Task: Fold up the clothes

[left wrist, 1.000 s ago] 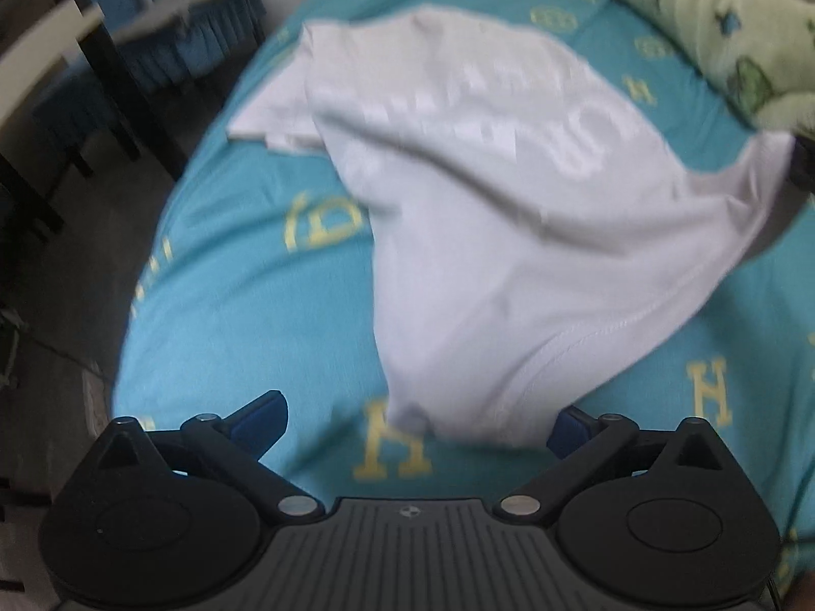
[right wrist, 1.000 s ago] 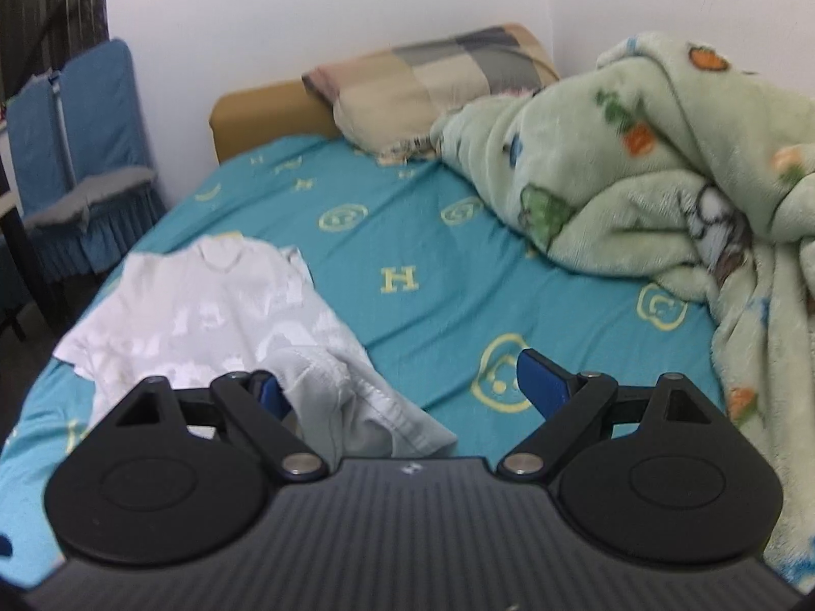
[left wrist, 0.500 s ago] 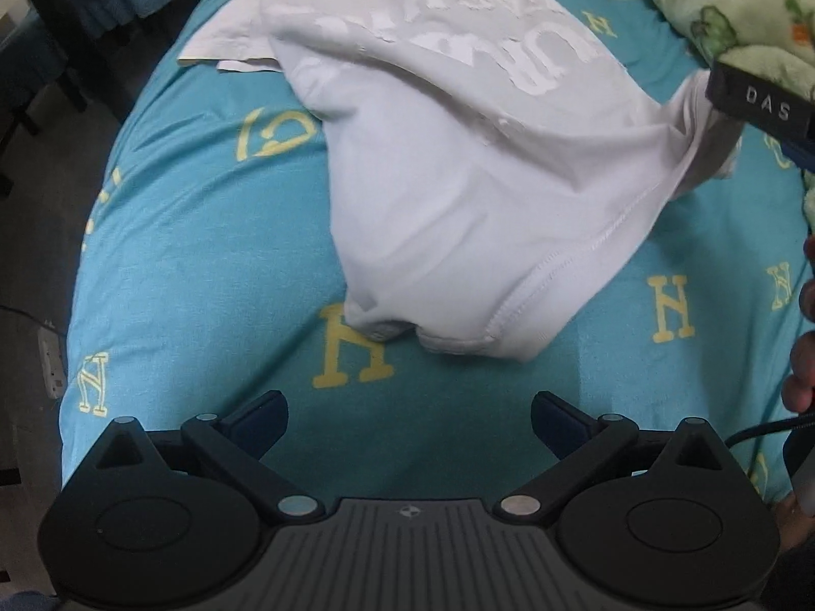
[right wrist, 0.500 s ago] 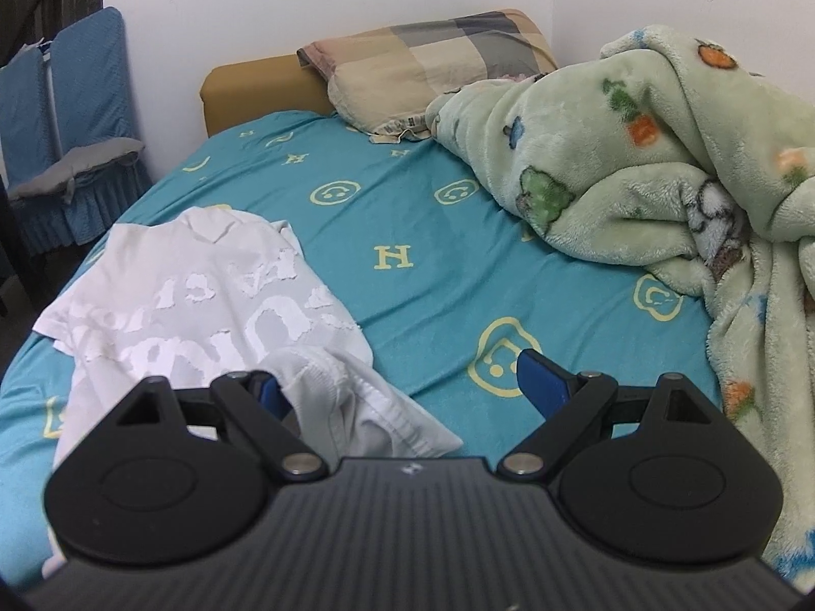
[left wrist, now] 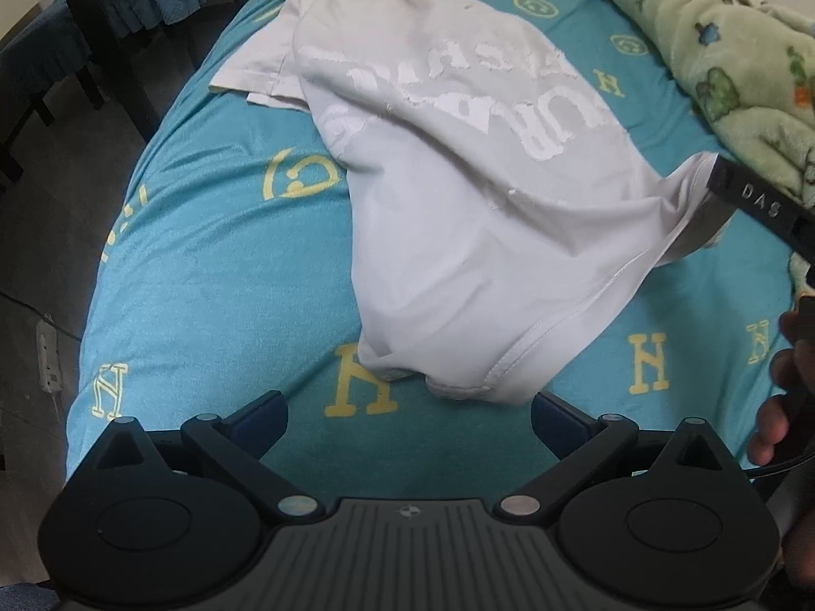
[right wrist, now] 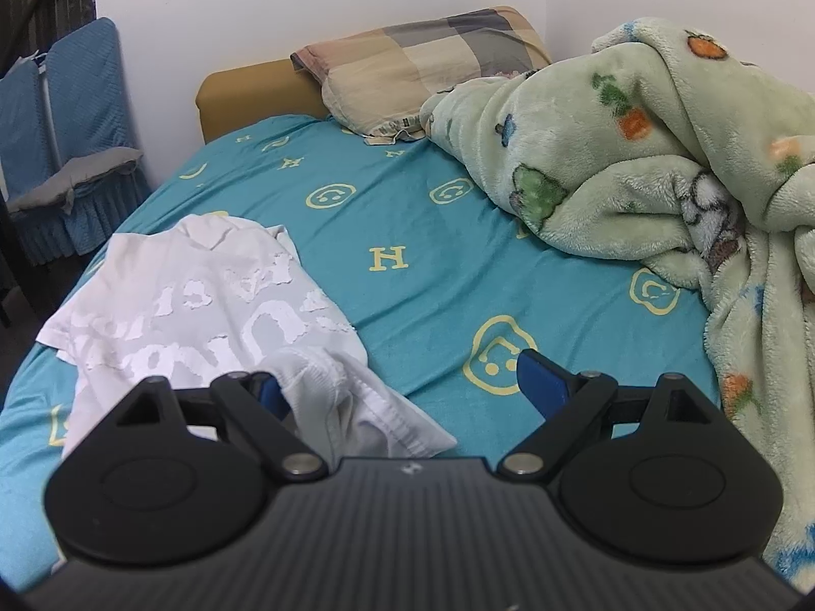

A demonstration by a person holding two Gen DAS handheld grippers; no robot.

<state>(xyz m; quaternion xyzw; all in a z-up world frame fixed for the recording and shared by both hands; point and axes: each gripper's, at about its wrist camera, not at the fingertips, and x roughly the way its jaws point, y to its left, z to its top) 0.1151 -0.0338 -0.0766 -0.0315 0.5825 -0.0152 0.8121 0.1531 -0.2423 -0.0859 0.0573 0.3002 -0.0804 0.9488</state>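
White T-shirt [left wrist: 458,234] with a cracked white print across its chest lies crumpled on the near left part of the bed, on a teal bedsheet [left wrist: 214,275] patterned with yellow letters and smiley faces. Its collar points to the far end, one sleeve is spread flat toward the left edge of the mattress, and the hem is bunched in a loose curve at the near side.

From the left wrist view, the left gripper [left wrist: 407,407] hovers just near the hem with its blue-tipped fingers spread wide apart and nothing between them; the lowest fold of the hem sits just beyond the gap. At the right of that view the shirt's right hem corner is drawn up off the sheet to a black gripper part marked "DAS", and a person's hand [left wrist: 779,397] shows at the frame's right edge.

From the right wrist view, the right gripper [right wrist: 402,382] also has its fingers wide apart. A wad of the shirt's hem lies against its left finger [right wrist: 267,389]; the fabric is not pinched between the two fingers, and the right finger stands clear above the sheet.

A green fleece blanket [right wrist: 662,163] printed with cartoon animals is heaped along the right side of the bed. A plaid pillow [right wrist: 423,61] leans at the far end against a tan headboard [right wrist: 244,91]. Blue-covered chairs [right wrist: 66,122] stand off the far left.
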